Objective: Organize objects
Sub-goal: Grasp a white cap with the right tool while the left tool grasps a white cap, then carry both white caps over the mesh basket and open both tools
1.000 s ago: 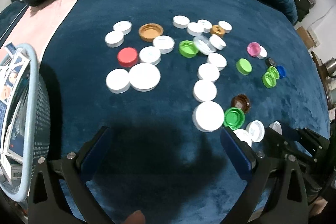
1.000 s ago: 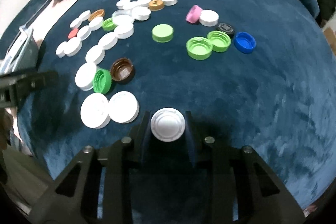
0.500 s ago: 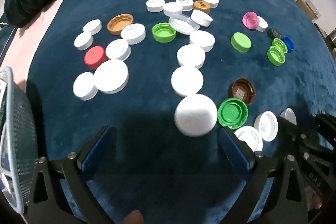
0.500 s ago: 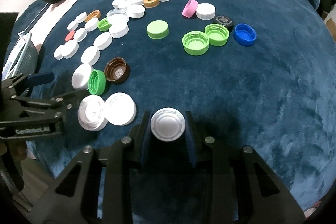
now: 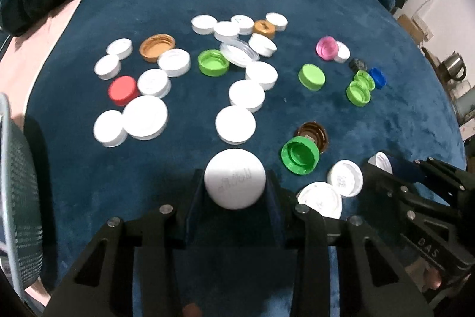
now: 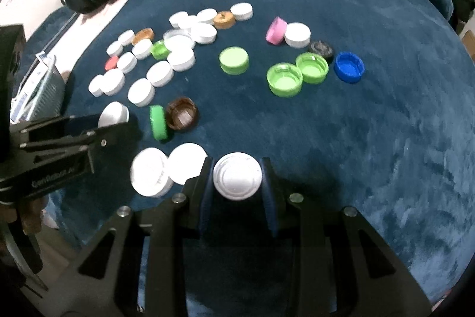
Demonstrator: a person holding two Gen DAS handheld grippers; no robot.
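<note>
- Whereas a second ago its jaws stood wide apart over bare cloth, the left gripper (image 5: 234, 186) is now clamped on a big white cap (image 5: 234, 178), taken from the near end of the white row.
- Beside it, the right gripper (image 6: 237, 177) stays clamped on a ridged white cap (image 6: 237, 176), as before.
- Both caps sit just above the blue blanket (image 6: 371, 124), near two white caps (image 6: 169, 171) lying side by side.
- By my reading, whites are being gathered there; both held caps want setting down next.
</note>
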